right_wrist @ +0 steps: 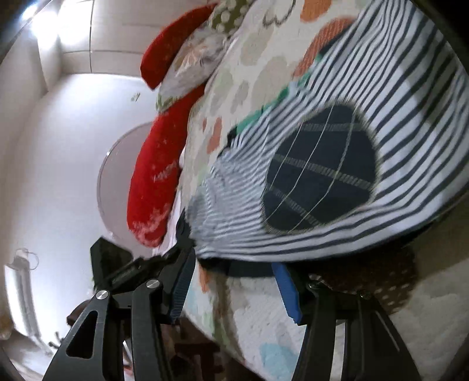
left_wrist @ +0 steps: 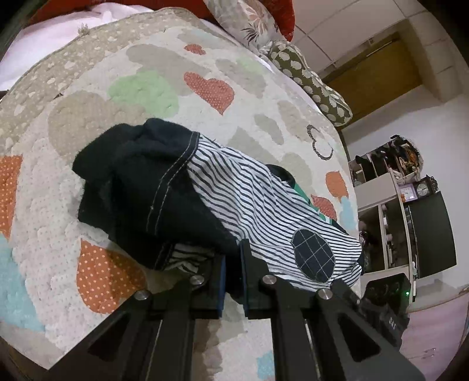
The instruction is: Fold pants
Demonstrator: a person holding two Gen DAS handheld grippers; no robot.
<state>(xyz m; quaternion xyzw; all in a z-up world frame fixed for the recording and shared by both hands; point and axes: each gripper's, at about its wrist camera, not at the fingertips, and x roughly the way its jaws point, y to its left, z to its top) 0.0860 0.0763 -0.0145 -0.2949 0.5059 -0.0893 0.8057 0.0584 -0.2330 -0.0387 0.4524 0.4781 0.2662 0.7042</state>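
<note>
The pants [left_wrist: 243, 202] are white with dark stripes, a dark waistband or cuff part [left_wrist: 137, 187] and a round dark checked patch [left_wrist: 313, 255]. They lie bunched on a patterned blanket [left_wrist: 164, 88] on a bed. My left gripper [left_wrist: 233, 260] is shut on a fold of the dark fabric at the near edge. In the right wrist view the pants [right_wrist: 395, 102] and their patch [right_wrist: 319, 170] fill the upper right, blurred. My right gripper [right_wrist: 231, 263] is open, its blue pads [right_wrist: 288, 290] wide apart just under the pants' near edge.
Pillows lie along the bed's far side: red [right_wrist: 155, 181], floral [left_wrist: 249, 17] and olive spotted [left_wrist: 310, 79]. The bed edge drops off to the right of the pants. Shelves with clutter and a clock [left_wrist: 422, 187] stand beyond.
</note>
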